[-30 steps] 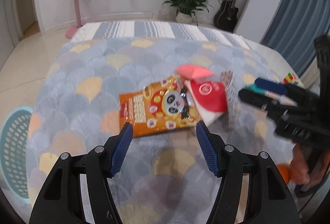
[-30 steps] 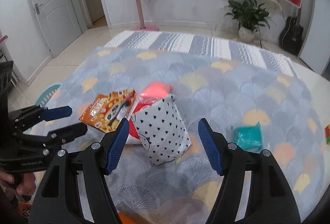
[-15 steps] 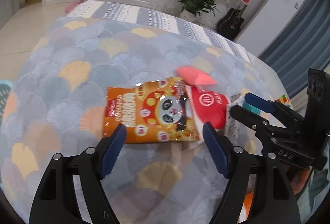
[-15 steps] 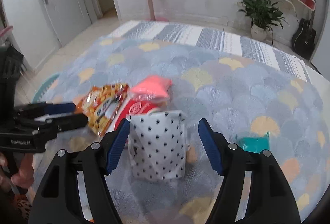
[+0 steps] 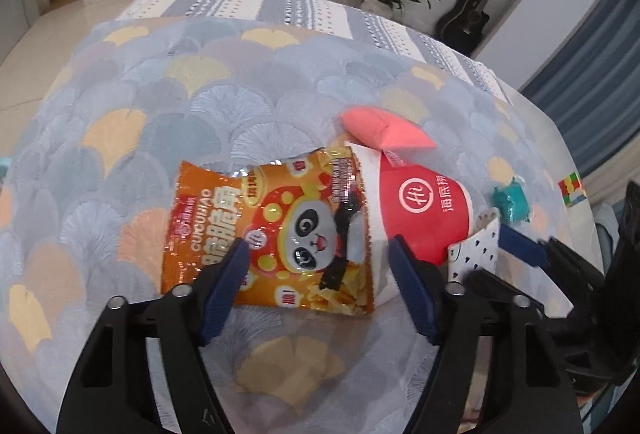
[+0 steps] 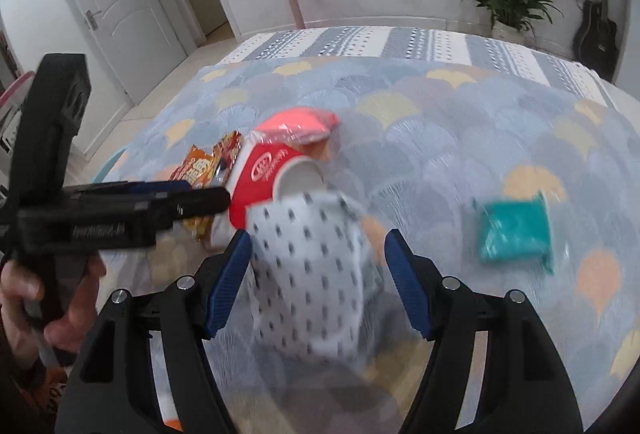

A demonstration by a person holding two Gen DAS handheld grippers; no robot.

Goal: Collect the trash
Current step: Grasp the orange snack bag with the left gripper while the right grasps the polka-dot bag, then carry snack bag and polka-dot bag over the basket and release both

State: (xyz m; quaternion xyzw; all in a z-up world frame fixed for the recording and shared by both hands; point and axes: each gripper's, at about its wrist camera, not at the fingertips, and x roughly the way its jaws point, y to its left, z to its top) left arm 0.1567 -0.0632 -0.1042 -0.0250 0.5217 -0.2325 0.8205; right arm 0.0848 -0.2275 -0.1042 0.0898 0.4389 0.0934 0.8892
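An orange panda snack bag (image 5: pixel 256 234) lies flat on the patterned tablecloth (image 5: pixel 160 106). My left gripper (image 5: pixel 318 254) hovers over the bag's near half, jaws closing, pads not pressing on it. A red paper cup (image 5: pixel 420 202) lies on its side against the bag, with a pink wrapper (image 5: pixel 384 130) behind it. My right gripper (image 6: pixel 318 246) is open around the top of a white paper bag with black triangles (image 6: pixel 316 274), blurred. Also in the right wrist view are the red cup (image 6: pixel 272 174), the pink wrapper (image 6: pixel 300 122) and the left gripper (image 6: pixel 192 196).
A teal packet (image 6: pixel 516 230) lies to the right of the white bag, also seen as the teal packet (image 5: pixel 512 202) in the left wrist view. A colour cube (image 5: pixel 572 188) sits near the table's right edge. A hand (image 6: pixel 24 286) holds the left gripper's handle.
The left gripper has come lower and nearer over the orange bag; its jaws widened, then narrowed. The right gripper has sunk until the white bag stands between its fingers.
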